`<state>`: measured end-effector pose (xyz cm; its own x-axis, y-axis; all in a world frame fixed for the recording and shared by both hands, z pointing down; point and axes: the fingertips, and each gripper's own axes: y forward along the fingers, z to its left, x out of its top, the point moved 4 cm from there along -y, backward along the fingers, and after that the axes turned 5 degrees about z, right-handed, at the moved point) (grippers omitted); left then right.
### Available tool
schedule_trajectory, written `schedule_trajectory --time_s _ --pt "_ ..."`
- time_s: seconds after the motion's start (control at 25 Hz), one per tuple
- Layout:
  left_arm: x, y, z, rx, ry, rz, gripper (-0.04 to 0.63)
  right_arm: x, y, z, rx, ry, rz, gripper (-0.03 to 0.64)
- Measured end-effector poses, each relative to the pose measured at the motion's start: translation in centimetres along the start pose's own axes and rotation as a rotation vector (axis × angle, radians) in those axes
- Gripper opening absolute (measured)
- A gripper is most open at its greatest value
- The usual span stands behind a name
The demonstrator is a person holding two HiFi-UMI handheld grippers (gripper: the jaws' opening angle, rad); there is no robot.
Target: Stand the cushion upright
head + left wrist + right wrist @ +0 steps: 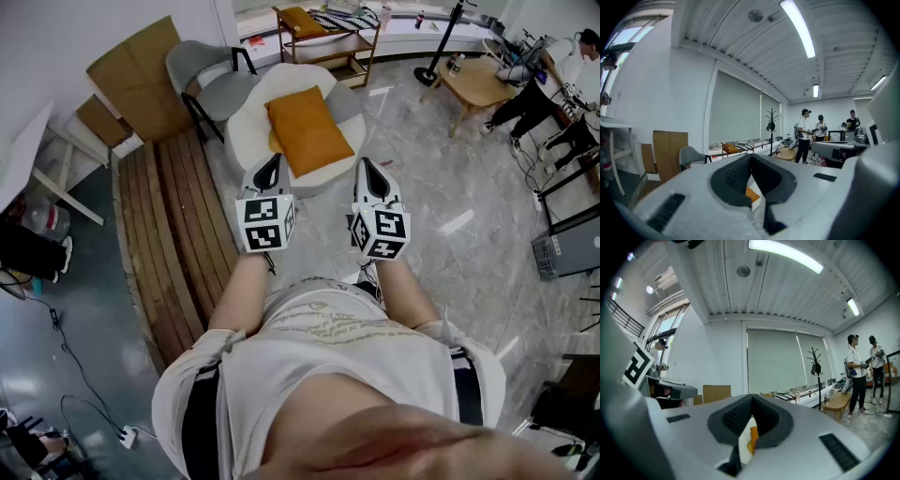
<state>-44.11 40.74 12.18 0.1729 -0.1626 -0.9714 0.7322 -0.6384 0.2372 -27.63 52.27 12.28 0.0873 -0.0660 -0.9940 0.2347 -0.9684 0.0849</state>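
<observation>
Cushion (307, 129) lies flat on the white seat (246, 127), upper centre of the head view. My left gripper (274, 161) and right gripper (367, 164) sit just below it, jaws pressed together, empty. My judgement: open wide first, pinch both near corners, then lift evenly so it pivots on its far edge.

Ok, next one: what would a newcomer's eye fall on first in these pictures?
The bright orange square fabric cushion stands out first, lying flat on the round white seat at the top middle of the head view. Just below it, the left gripper and the right gripper are held side by side, pointing at the cushion's near edge with jaws closed and nothing held.
</observation>
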Motion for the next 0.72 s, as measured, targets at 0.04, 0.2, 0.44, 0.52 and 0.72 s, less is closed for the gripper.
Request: schedule_trajectory --time_s 0.04,0.2,0.44,0.52,0.72 --pt "0.0 0.2 -0.1 -0.002 -0.002 0.001 0.020 0.0 0.1 -0.1 0.000 0.000 0.002 0.028" --pt "0.0 0.6 -0.1 -0.007 -0.009 0.008 0.020 -0.1 0.4 -0.4 0.000 0.006 0.006 0.028" --pt "-0.6 1.3 -0.7 -0.010 -0.013 0.030 0.020 -0.8 0.7 -1.3 -0.009 0.032 0.014 0.028" --pt "-0.9 1.8 -1.0 -0.015 -0.015 0.039 0.020 -1.1 1.0 -1.5 -0.012 0.027 0.022 0.028" --pt "-0.8 3.8 -2.1 -0.024 -0.011 0.051 0.020 -1.1 1.9 -3.1 -0.014 0.021 0.031 0.028"
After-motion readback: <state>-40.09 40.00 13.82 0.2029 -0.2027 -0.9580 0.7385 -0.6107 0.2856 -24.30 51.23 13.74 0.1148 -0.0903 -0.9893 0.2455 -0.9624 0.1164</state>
